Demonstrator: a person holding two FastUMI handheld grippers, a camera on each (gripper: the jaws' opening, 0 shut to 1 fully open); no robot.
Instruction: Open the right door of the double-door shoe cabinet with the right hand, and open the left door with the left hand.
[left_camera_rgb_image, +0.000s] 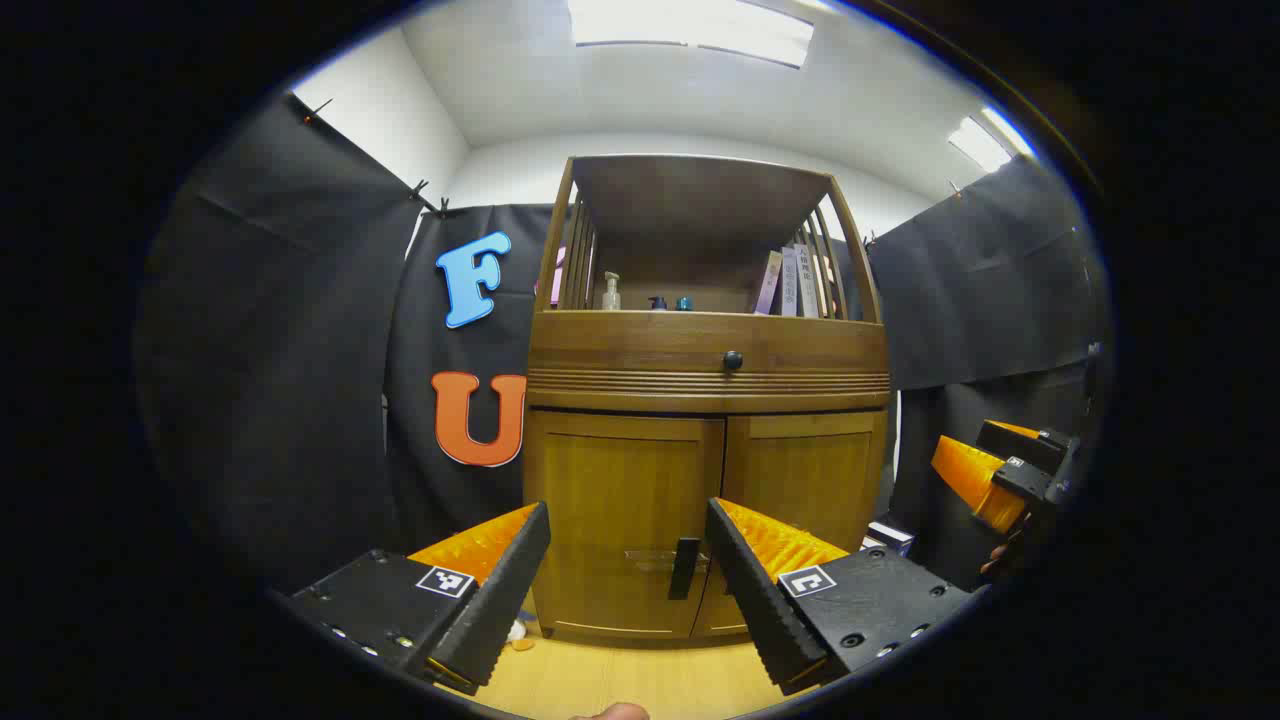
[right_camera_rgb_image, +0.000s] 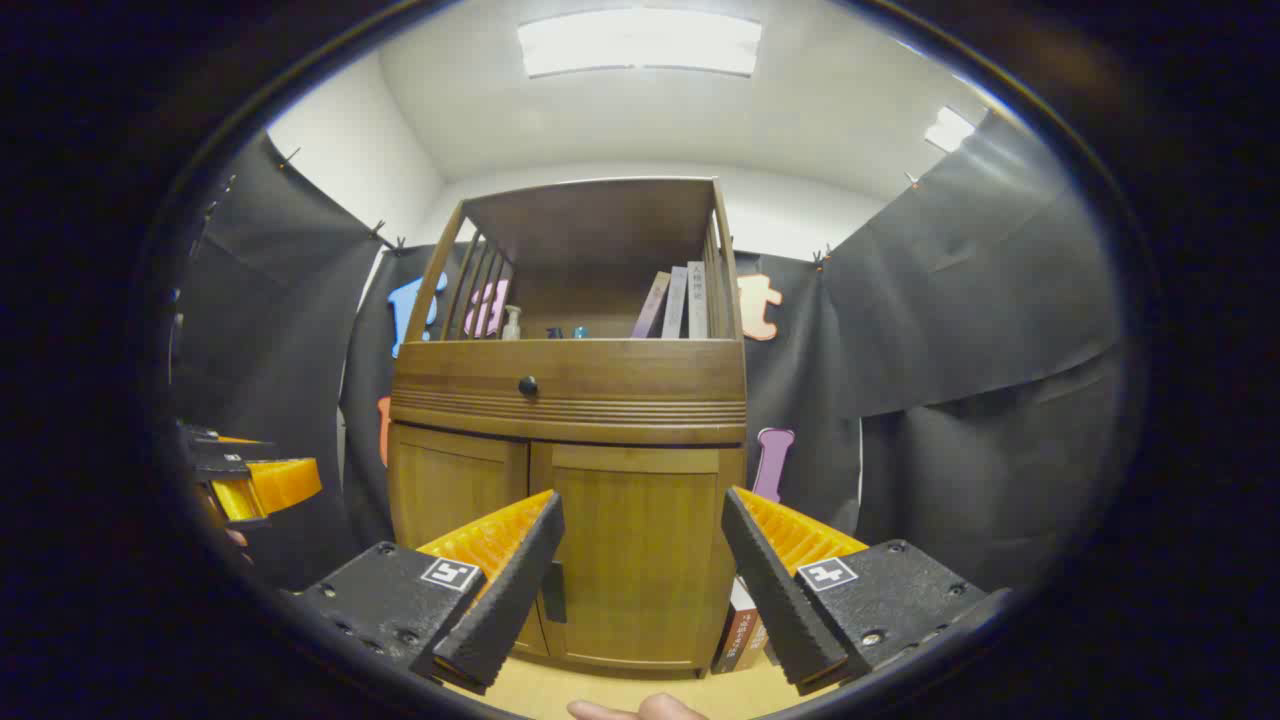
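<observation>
The wooden shoe cabinet stands straight ahead with both doors closed. In the left gripper view, my left gripper (left_camera_rgb_image: 628, 508) is open, a short way in front of the left door (left_camera_rgb_image: 610, 500), and a dark handle (left_camera_rgb_image: 685, 568) shows between its fingers. The right door (left_camera_rgb_image: 805, 475) lies beside it, and the right gripper (left_camera_rgb_image: 990, 480) hangs off to the right. In the right gripper view, my right gripper (right_camera_rgb_image: 642, 495) is open in front of the right door (right_camera_rgb_image: 640, 560). There the dark handle (right_camera_rgb_image: 553, 592) shows by its left finger, with the left door (right_camera_rgb_image: 455, 490) and left gripper (right_camera_rgb_image: 255, 482) farther left.
Above the doors runs a drawer with a round knob (left_camera_rgb_image: 733, 360). An open shelf on top holds bottles (left_camera_rgb_image: 611, 292) and books (left_camera_rgb_image: 790, 282). Boxes or books (right_camera_rgb_image: 745, 630) lean on the floor at the cabinet's right side. Black cloth walls close in on both sides.
</observation>
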